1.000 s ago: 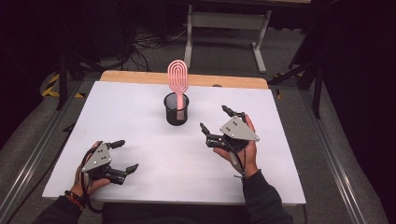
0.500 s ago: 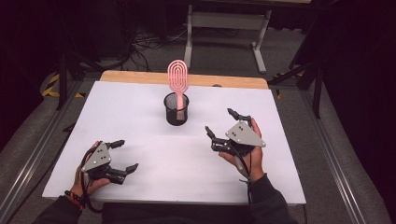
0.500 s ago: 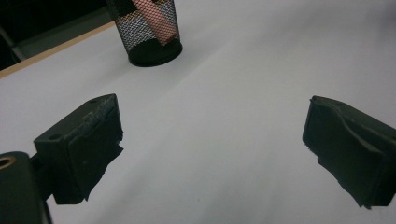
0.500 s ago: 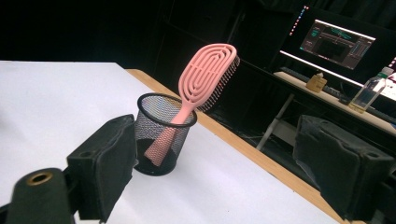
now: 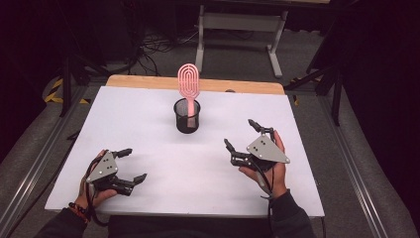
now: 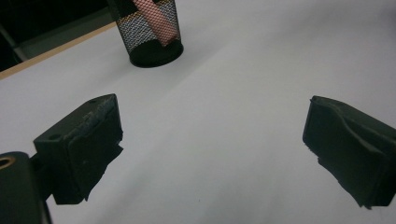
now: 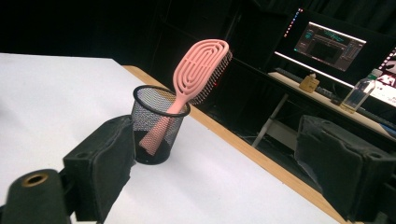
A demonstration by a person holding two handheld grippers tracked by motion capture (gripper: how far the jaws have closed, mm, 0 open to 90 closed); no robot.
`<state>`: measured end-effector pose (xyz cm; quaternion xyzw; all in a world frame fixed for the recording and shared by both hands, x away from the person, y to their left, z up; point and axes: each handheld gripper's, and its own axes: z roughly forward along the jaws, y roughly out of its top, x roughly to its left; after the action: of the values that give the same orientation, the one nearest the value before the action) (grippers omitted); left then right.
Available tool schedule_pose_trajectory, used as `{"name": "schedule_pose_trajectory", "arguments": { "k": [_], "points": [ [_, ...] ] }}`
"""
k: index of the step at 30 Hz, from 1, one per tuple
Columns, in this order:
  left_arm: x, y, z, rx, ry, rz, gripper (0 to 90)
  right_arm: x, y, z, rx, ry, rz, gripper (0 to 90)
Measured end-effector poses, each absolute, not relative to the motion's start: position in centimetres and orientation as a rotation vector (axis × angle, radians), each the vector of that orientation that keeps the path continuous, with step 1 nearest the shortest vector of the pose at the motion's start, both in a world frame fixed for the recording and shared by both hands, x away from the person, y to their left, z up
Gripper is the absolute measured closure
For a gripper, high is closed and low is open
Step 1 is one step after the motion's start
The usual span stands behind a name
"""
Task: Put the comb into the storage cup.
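Note:
A pink hairbrush point(image 5: 188, 83) stands handle-down, leaning in a black mesh cup point(image 5: 187, 119) at the far middle of the white table. My left gripper point(image 5: 132, 164) rests open at the near left, nothing between its jaws. In the left gripper view the gripper point(image 6: 212, 126) faces the cup point(image 6: 154, 37) across bare table. My right gripper point(image 5: 240, 133) is held open to the right of the cup and apart from it; its jaws have just opened a little further, with nothing between them. The right gripper view shows that gripper point(image 7: 219, 154) facing the cup point(image 7: 156, 126) and brush point(image 7: 198, 70).
The white table top point(image 5: 124, 114) ends in a wooden strip point(image 5: 148, 82) at the far edge. A metal desk frame point(image 5: 237, 22) and cables lie beyond on the floor. A lit monitor point(image 7: 327, 46) and a bottle point(image 7: 357, 95) stand on a desk behind.
My right hand has drifted to the right and slightly nearer, away from the cup. The left hand, the cup and the brush have stayed put.

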<state>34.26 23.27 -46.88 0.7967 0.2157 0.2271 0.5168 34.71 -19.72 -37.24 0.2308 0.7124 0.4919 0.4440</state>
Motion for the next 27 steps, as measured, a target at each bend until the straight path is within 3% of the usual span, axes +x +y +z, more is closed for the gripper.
{"name": "schedule_pose_trajectory", "arguments": {
  "k": [27],
  "points": [
    [34.2, 23.3, -46.8, 1.909, 0.515, 0.546, 5.5, 32.8, -22.2, -40.7, 0.568, 1.812, 1.178, 11.2]
  ]
}}
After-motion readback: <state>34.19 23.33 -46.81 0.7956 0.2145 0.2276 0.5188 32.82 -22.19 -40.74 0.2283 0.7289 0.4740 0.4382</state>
